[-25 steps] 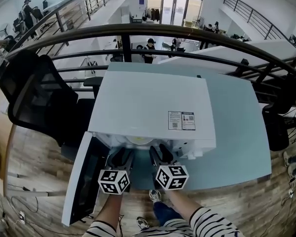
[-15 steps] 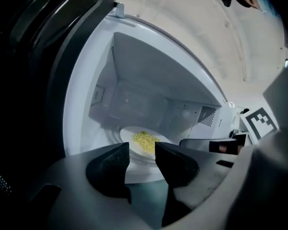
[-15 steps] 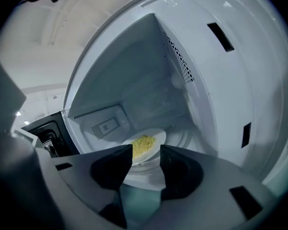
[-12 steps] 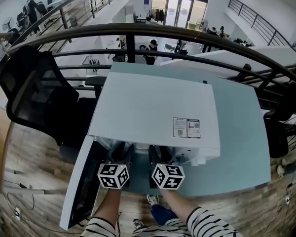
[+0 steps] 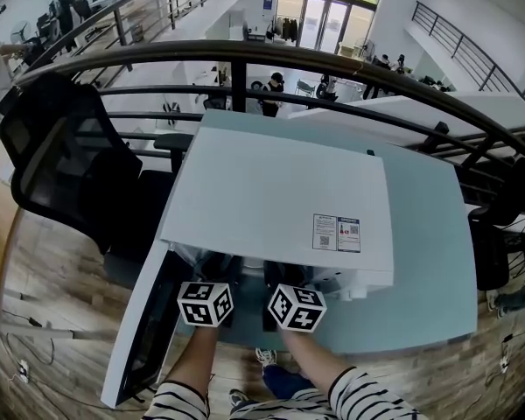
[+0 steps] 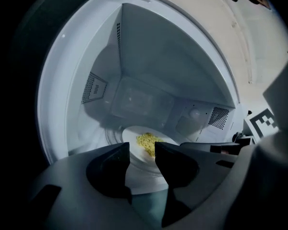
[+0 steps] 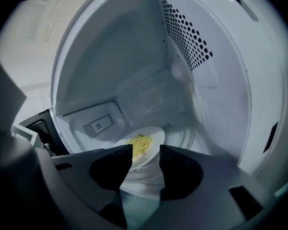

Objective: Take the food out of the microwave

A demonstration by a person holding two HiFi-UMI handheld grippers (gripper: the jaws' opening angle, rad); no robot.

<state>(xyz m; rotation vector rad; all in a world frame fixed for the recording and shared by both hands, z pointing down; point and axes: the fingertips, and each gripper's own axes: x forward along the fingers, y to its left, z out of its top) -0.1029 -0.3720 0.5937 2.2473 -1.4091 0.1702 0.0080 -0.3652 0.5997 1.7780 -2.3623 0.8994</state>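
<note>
A white microwave (image 5: 271, 191) stands on a pale blue table, its door (image 5: 144, 335) swung open to the left. Inside, a white plate (image 6: 133, 163) with a small heap of yellow food (image 6: 147, 141) sits on the turntable; the right gripper view shows the same plate (image 7: 152, 137) and food (image 7: 140, 143). My left gripper (image 6: 142, 150) and right gripper (image 7: 146, 152) are side by side at the oven's mouth, both open, with the plate beyond their tips and nothing between the jaws. In the head view the left gripper (image 5: 215, 274) and right gripper (image 5: 280, 276) reach under the microwave's front edge.
The open door stands close to the left gripper's left side. A black office chair (image 5: 61, 164) is left of the table (image 5: 429, 261). A dark railing (image 5: 332, 68) runs behind it. The oven's perforated side wall (image 7: 187, 32) is near the right gripper.
Both grippers have moved a little forward, deeper into the microwave's mouth. The head camera has shifted slightly. The jaws stay open.
</note>
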